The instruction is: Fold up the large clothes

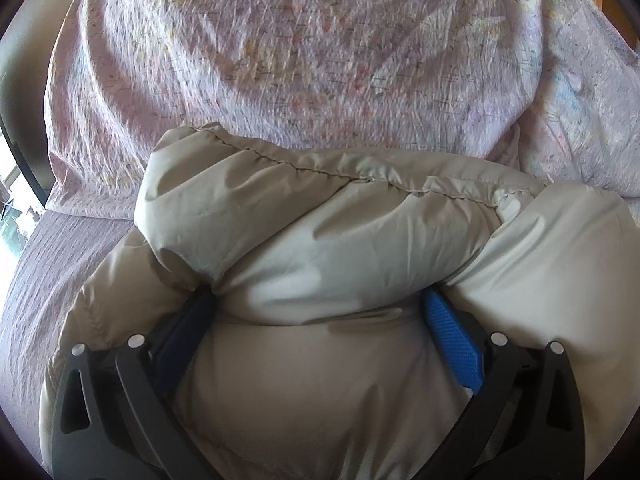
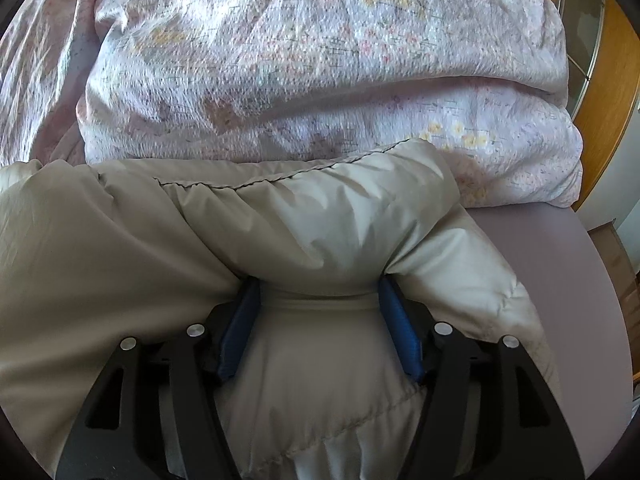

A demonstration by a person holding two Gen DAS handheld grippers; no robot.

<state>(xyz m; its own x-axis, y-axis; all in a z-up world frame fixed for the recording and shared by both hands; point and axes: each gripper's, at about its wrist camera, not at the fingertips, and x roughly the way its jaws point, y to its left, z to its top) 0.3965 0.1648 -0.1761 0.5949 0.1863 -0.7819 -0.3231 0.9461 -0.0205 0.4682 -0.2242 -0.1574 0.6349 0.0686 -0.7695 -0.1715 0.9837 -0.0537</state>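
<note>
Left wrist view: we are pinching a puffy fold of the beige jacket (image 1: pixel 320 240) in the left gripper (image 1: pixel 320 300). Right gripper (image 2: pixel 320 296) is pinching the fold too, near the floral duvet (image 2: pixel 320 80).

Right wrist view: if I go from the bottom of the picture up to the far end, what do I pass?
The right gripper with its blue pads, with a fold of the beige puffy jacket between them → the jacket's stitched seam → the floral duvet piled behind it.
</note>
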